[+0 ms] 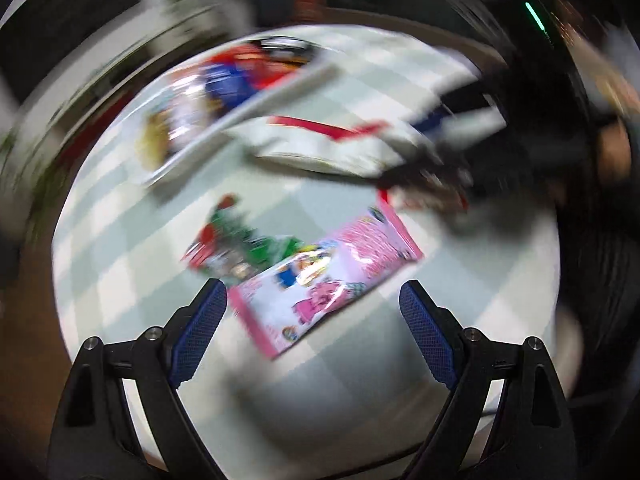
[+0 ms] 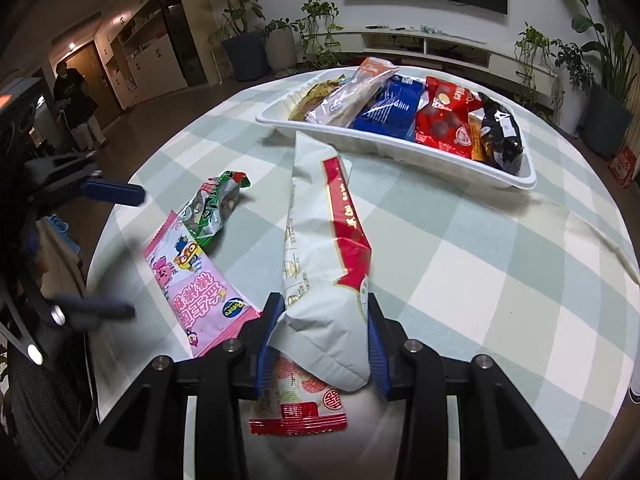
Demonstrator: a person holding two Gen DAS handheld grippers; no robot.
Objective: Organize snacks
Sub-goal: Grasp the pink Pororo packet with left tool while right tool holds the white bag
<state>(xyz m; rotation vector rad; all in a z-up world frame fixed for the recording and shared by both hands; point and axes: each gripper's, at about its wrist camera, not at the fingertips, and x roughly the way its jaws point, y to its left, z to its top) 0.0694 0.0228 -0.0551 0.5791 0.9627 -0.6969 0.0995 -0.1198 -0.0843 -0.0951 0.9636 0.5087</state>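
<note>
Right gripper [image 2: 322, 322] is clamped on a long pale-green pouch [image 2: 320, 248], both blue pads pressed into its near end. Pouch is puffy, off-white/mint, with a red-and-gold band running diagonally along it and faint line drawings on the side. It is held lifted, its far tip pointing at the white tray [image 2: 384, 146]; whether the tip touches the tray wall can't be told.

Under the held pouch, a flat red-and-white packet [image 2: 298, 404] with round red motifs and a crimped red edge is seen lying on the checked tablecloth [image 2: 480, 248].

Left gripper [image 1: 313, 312] is spread wide, nothing between the pads. It is hovering over the pink packet [image 1: 324, 284], which has cartoon characters printed on it and a white panel. In the right wrist view the pink packet [image 2: 196, 284] lies flat just left of the right gripper, with a green packet [image 2: 212, 208] touching or overlapping its far end. Green packet is glossy, crinkled, with a red-and-white tip.

Left wrist view is heavily motion-blurred; the tray [image 1: 256, 116] and held pouch [image 1: 332, 144] are only smears of colour there.

Tray sits at the far side of the table and is packed: yellowish bag, clear-wrapped brown bar, blue bag, red bag with round dark pieces pictured, black bag at the right end.
</note>
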